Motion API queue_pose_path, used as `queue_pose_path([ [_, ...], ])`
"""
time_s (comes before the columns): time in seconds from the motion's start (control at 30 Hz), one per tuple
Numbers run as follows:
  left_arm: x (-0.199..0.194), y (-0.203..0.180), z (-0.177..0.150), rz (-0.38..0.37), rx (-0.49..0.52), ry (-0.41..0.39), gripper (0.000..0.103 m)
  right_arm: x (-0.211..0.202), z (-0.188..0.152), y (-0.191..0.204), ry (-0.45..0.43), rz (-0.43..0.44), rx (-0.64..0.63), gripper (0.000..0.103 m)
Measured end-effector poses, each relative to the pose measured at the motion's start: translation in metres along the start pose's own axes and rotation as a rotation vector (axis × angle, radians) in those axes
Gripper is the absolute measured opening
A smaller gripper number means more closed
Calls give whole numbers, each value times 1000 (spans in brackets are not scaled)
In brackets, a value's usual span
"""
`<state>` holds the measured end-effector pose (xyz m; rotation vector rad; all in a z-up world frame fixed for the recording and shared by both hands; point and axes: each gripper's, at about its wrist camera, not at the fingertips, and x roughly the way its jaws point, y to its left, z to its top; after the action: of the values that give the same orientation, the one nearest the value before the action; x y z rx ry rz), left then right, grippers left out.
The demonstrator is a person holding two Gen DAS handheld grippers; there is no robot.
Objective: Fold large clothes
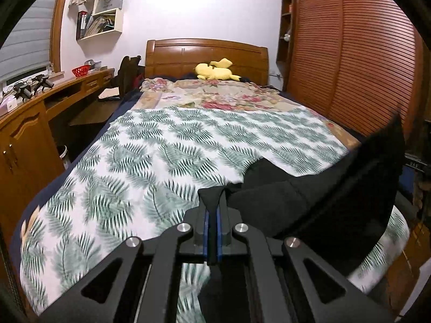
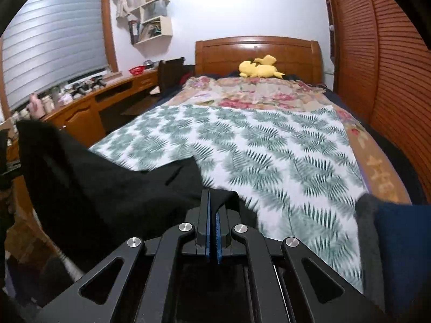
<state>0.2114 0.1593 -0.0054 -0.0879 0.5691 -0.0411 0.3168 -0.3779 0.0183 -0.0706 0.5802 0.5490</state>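
A large black garment [image 1: 336, 193] hangs stretched between my two grippers above the foot of the bed. My left gripper [image 1: 212, 196] is shut on one edge of it; the cloth runs off to the right and up. My right gripper [image 2: 212, 199] is shut on another edge of the black garment [image 2: 107, 177], which spreads to the left and rises to a raised corner. Part of the cloth rests on the fern-print sheet [image 1: 161, 156], also seen in the right wrist view [image 2: 269, 148].
A floral blanket [image 1: 215, 94] and a yellow plush toy [image 1: 215, 71] lie near the wooden headboard. A wooden desk [image 1: 40, 107] runs along the left. A slatted wardrobe [image 1: 350, 53] stands on the right. A dark grey and blue cloth [image 2: 390, 242] lies at the right.
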Motion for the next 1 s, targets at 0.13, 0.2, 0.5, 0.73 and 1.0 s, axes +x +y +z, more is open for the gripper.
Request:
queue_pose_path([
  [0.13, 45, 10, 29, 26, 11, 2, 0, 56, 26, -17, 26, -54, -5, 0],
  [0.2, 70, 14, 43, 27, 8, 5, 0, 87, 38, -30, 48, -79, 10, 0],
  [0.5, 147, 16, 59, 16, 10, 92, 1, 181, 52, -56, 129, -143, 31, 0],
  [0.73, 155, 2, 46, 23, 84, 163, 11, 200, 34, -55, 165, -136, 74, 45],
  [1.0, 117, -14, 3, -26, 98, 199, 26, 151, 4, -45, 180, -124, 33, 70],
])
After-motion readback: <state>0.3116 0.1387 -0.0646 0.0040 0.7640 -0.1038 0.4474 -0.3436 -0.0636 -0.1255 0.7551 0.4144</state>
